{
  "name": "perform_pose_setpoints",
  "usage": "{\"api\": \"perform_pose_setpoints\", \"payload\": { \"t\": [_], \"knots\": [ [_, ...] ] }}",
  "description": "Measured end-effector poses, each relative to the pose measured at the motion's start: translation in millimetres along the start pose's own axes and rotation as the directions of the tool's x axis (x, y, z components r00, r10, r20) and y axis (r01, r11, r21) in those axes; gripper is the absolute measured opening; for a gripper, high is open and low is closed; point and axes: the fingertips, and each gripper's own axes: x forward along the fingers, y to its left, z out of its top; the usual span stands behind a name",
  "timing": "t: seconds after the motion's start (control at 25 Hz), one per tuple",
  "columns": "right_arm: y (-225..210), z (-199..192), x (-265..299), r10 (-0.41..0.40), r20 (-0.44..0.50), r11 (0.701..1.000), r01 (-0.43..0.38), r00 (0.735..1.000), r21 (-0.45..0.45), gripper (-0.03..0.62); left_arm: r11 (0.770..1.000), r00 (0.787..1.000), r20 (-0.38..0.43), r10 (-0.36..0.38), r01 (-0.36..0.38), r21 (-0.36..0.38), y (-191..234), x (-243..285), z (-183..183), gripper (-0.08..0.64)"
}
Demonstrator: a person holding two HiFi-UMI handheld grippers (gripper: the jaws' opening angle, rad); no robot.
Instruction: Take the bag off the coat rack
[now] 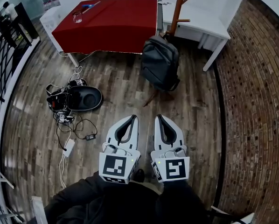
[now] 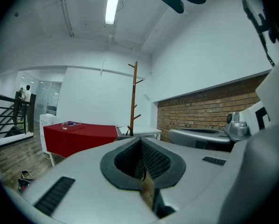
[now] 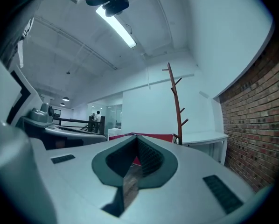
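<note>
A dark grey backpack [image 1: 160,62] hangs low on a brown wooden coat rack [image 1: 178,8], its bottom close to the wooden floor. My two grippers are side by side, well short of the bag and pointing toward it. The left gripper [image 1: 132,118] and the right gripper [image 1: 159,117] are both shut and empty. In the left gripper view the shut jaws of the left gripper [image 2: 140,141] hide the bag, and the coat rack [image 2: 135,97] rises above them. In the right gripper view the coat rack [image 3: 176,106] stands beyond the shut right gripper [image 3: 137,139].
A table under a red cloth [image 1: 107,22] stands left of the rack, and a white desk [image 1: 209,24] behind it. A brick wall [image 1: 256,101] runs along the right. A black case with tangled cables [image 1: 81,98] lies on the floor at left, beside a railing [image 1: 4,55].
</note>
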Motion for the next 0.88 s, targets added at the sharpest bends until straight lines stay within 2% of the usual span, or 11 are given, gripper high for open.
{"api": "perform_pose_setpoints", "payload": {
  "t": [0.2, 0.36, 0.6, 0.68, 0.88],
  "knots": [
    [-17.9, -8.0, 55.5, -0.035, -0.012, 0.999, 0.035, 0.999, 0.001, 0.008, 0.999, 0.999, 0.004, -0.032, 0.032, -0.026, 32.0, 51.0, 4.5, 0.011],
    [-33.6, -6.8, 102.4, -0.061, -0.012, 0.998, 0.061, 0.998, -0.003, 0.008, 0.998, 0.998, 0.001, -0.06, 0.06, -0.017, 58.9, 92.4, 10.2, 0.011],
    [-33.5, -7.3, 163.9, -0.08, -0.017, 0.997, 0.08, 0.997, -0.011, 0.008, 0.995, 0.995, 0.018, -0.101, 0.101, -0.019, 100.4, 133.9, 16.9, 0.01],
    [-29.6, -4.0, 176.6, -0.083, -0.016, 0.996, 0.083, 0.996, -0.018, 0.008, 0.993, 0.993, 0.03, -0.112, 0.113, -0.036, 109.0, 141.9, 23.1, 0.011],
    [-38.4, 14.4, 191.4, -0.105, 0.005, 0.993, 0.105, 0.994, -0.056, 0.008, 0.988, 0.987, 0.04, -0.153, 0.154, -0.021, 110.0, 158.5, 34.2, 0.01]
  ]
}}
